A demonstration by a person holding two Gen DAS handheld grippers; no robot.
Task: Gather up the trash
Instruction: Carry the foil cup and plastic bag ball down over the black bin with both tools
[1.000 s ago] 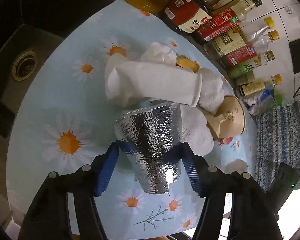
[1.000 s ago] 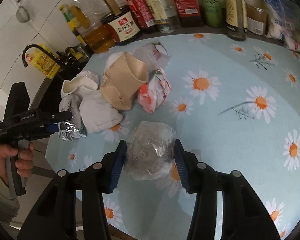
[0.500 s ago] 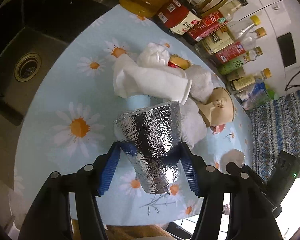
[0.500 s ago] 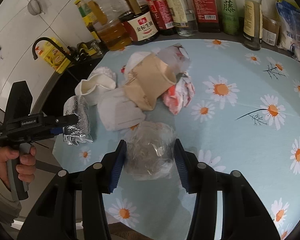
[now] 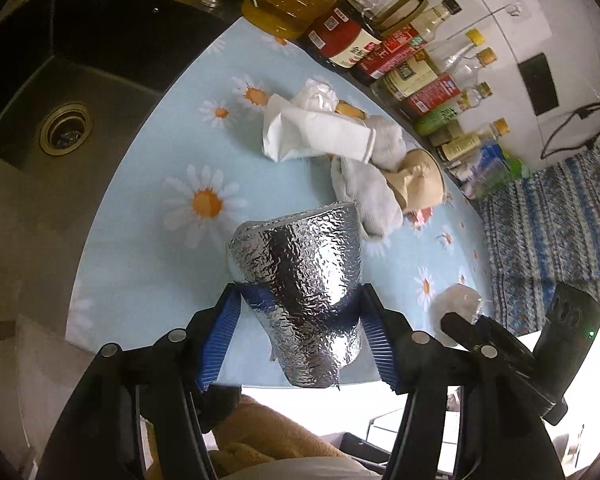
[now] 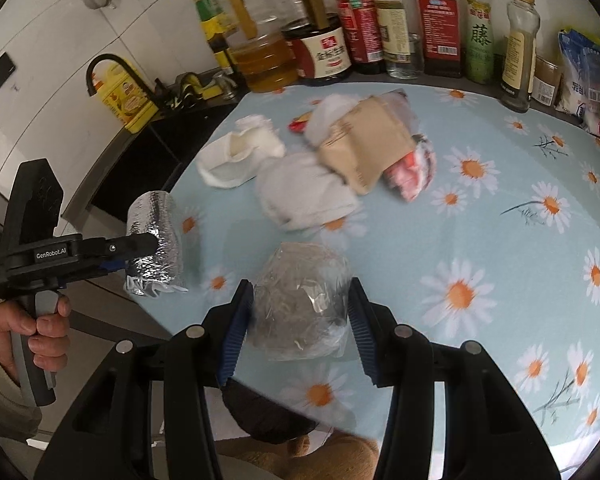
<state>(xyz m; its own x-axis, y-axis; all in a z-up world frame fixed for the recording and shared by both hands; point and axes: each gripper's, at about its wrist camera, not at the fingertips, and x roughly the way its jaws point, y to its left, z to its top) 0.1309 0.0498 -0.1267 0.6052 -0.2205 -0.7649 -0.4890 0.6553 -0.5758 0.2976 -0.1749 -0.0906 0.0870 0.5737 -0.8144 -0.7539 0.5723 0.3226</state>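
Note:
My left gripper (image 5: 298, 312) is shut on a crumpled silver foil pouch (image 5: 300, 284) and holds it above the table's near edge; the pouch also shows in the right wrist view (image 6: 154, 236). My right gripper (image 6: 300, 316) is shut on a clear plastic bag ball (image 6: 300, 300), lifted over the front of the daisy tablecloth (image 6: 520, 280). A heap of trash stays on the table: white tissues (image 6: 236, 156), a grey-white cloth (image 6: 304, 196), a brown paper bag (image 6: 364, 144) and a red-white wrapper (image 6: 412, 168).
Sauce and oil bottles (image 6: 380, 32) line the back edge of the table. A dark sink (image 5: 64, 128) lies to the left of the table. A blue patterned cloth (image 5: 552, 224) is at the right. A yellow tin (image 6: 126, 96) stands by the tap.
Both grippers have pulled back and up from the heap with their loads. The foil pouch has come off the table; the trash pile looks farther away.

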